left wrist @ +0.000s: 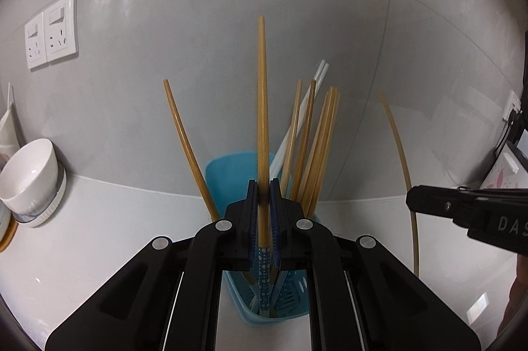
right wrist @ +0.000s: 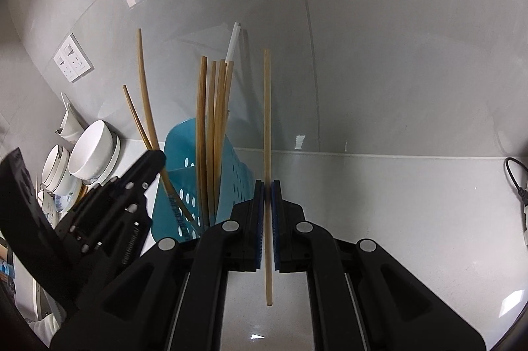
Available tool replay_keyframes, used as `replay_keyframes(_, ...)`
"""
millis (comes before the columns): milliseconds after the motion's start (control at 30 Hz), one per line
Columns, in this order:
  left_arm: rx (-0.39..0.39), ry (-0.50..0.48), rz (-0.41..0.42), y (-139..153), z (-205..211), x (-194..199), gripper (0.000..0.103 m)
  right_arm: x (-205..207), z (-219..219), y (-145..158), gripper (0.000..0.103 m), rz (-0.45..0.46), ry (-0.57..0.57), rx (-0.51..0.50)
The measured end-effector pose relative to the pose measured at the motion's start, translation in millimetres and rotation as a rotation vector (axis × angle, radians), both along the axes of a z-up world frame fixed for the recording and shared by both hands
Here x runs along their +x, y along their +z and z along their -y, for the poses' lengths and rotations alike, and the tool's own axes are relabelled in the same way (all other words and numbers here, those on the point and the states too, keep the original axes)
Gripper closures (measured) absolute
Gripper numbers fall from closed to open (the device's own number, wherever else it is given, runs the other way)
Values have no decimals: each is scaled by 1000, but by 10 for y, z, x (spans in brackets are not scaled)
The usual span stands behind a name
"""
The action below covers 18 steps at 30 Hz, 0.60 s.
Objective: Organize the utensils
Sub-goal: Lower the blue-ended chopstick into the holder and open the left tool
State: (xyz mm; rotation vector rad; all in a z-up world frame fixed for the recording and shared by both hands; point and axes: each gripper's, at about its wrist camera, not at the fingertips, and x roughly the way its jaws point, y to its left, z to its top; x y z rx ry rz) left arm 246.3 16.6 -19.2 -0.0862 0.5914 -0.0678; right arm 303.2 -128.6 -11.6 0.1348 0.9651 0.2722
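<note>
A blue perforated utensil holder (left wrist: 227, 173) stands on the white counter against the wall, with several bamboo chopsticks (left wrist: 316, 146) and a white pair (left wrist: 310, 97) in it. My left gripper (left wrist: 263, 191) is shut on an upright bamboo chopstick (left wrist: 262, 107) with a blue dotted end, right above the holder. My right gripper (right wrist: 268, 191) is shut on a plain bamboo chopstick (right wrist: 267, 120), held upright to the right of the holder (right wrist: 180, 153). The left gripper (right wrist: 155, 166) shows in the right wrist view, the right gripper (left wrist: 429, 202) in the left wrist view.
White bowls (right wrist: 94, 149) and dishes are stacked at the left by the wall; one bowl (left wrist: 29, 176) shows in the left wrist view. Wall sockets (left wrist: 51, 32) sit on the grey tiled wall. A black cable (right wrist: 516, 182) lies at the far right of the counter.
</note>
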Motion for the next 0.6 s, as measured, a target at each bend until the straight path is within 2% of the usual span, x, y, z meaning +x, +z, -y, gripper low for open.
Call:
replay_keyframes(133,9,-13,-33,-40,17,-15,96,-8,-11,8,99,2,0,0)
replay_keyframes(200,10,-9,-41,-31,5,-44,91,-13,-14,17,99,5,1,2)
replay_keyframes(300,27,6,-72,0,-16,-83,66,-27,-16,36,99,11,2,8)
replay_keyframes(367,43,13,-98,19,-42,-121,44,-35,-27,57,99,20,5,13)
replay_keyframes(433,69,7,-133,25,-59,-156,38,-40,-33,80,99,26,8,24)
replay_keyframes(467,76,13,-143,38,-90,-196,30,-42,-38,92,99,31,8,29)
replay_keyframes(600,81,37,-169,89,-198,-297,18,-59,-83,140,99,53,22,47)
